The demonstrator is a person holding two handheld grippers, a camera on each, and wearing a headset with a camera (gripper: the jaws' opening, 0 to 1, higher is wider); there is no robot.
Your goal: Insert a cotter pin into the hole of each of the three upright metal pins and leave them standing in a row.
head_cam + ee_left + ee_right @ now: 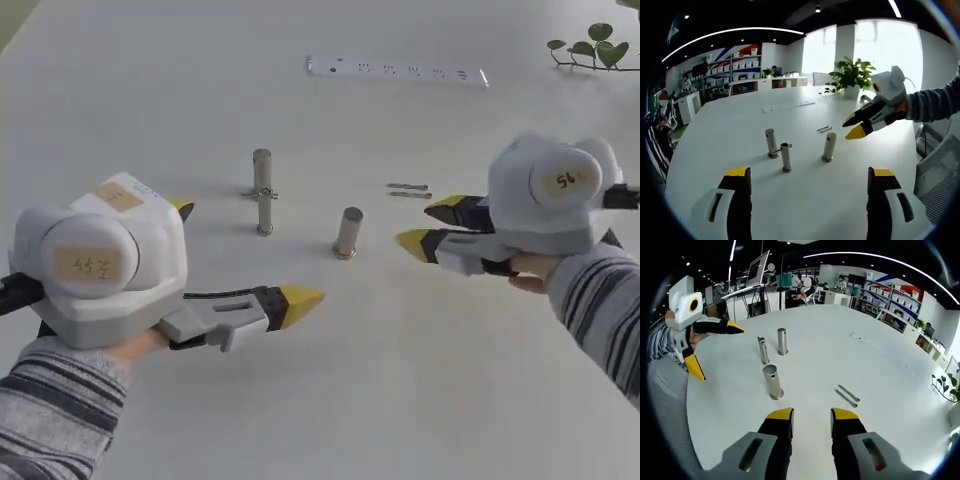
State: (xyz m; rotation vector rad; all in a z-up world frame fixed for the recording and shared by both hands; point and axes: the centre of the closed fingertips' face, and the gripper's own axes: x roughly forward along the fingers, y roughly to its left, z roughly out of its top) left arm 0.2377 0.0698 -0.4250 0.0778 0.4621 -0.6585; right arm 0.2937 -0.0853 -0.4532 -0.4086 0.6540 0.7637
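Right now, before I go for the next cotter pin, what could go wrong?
1. The two loose cotter pins lie flat, side by side on the table; the open right gripper may pinch both or skid them away.
2. The lone metal pin stands free close to that gripper's tips; a sweep could topple it.
3. The fitted cotter pin sticks out sideways from the host metal pin; the open left gripper might snag it.

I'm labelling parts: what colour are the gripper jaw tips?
Yellow, on the left gripper and right gripper alike; clearest in the left gripper view.
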